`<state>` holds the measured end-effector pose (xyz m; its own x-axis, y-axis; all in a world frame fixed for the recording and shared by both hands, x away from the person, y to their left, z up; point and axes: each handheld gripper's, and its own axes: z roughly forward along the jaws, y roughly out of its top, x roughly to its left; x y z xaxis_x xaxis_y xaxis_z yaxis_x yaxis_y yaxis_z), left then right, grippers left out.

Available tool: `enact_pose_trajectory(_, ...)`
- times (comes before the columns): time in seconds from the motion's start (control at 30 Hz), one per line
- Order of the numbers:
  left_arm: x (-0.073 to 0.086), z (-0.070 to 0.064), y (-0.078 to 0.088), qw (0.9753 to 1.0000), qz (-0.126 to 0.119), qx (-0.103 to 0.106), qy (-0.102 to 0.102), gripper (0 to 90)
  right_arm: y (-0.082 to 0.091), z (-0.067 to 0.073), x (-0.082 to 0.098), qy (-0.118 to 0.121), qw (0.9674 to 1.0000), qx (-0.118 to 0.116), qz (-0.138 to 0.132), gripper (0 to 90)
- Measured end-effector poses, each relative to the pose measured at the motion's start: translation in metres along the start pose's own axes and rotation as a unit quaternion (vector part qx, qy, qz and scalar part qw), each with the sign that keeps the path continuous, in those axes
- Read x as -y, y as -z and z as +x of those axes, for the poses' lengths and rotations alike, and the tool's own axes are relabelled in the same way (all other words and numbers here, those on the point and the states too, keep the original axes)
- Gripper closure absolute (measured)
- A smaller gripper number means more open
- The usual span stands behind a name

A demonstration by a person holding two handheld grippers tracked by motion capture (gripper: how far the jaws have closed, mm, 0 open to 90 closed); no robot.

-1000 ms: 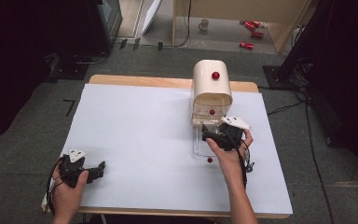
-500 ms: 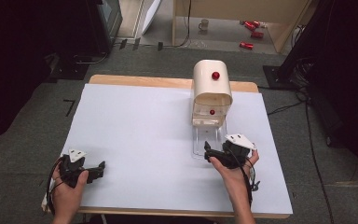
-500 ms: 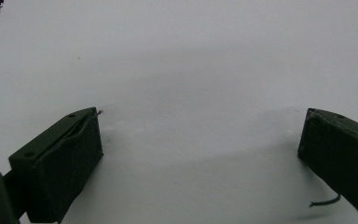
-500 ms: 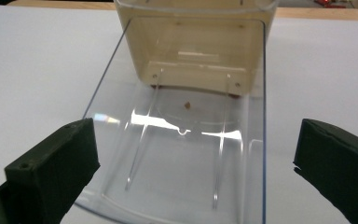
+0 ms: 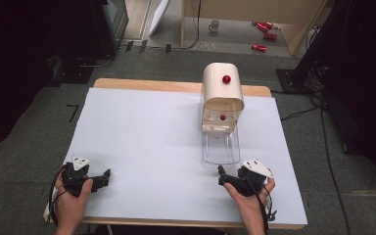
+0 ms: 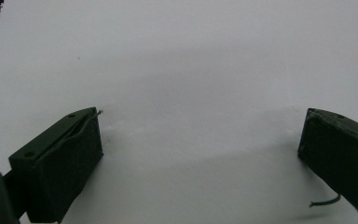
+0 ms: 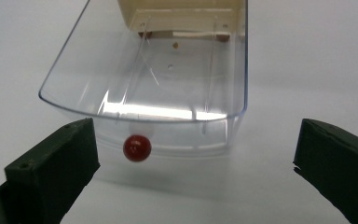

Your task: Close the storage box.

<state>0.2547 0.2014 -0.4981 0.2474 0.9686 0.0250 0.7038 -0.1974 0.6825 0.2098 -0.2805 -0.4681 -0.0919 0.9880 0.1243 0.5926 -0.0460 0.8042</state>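
The right tool [image 5: 221, 175] was held spread wide near the front edge of the bench [image 5: 142, 147], with nothing between its jaws. Just beyond it the clear drawer [image 5: 219, 146] was seen pulled fully out of the cream box [image 5: 222, 100], its red knob [image 7: 137, 148] facing the tool but untouched. The drawer looked empty apart from a small speck near its back. The opening step was therefore judged done, the knob having been let go. What remained could not be told for certain; filling or closing the drawer seemed likely. The left tool [image 5: 105, 174] was resting at the near left of the bench, also spread, pinching nothing.
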Motion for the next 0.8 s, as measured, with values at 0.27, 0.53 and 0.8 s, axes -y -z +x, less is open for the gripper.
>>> enact_pose_trajectory(0.27,0.000,0.000,0.000,1.0000,0.000,0.000,0.000,0.0,-0.008,0.001,0.020,-0.007,0.9997,0.006,0.023,4.3)
enact_pose_trajectory(0.53,0.000,0.000,0.000,1.0000,0.000,0.000,0.000,0.0,-0.010,0.004,0.024,-0.016,0.9998,0.002,0.012,27.1)
enact_pose_trajectory(0.8,0.000,0.000,0.000,1.0000,0.000,0.000,0.000,0.0,-0.013,0.013,0.028,0.000,0.9997,-0.018,0.019,49.8)
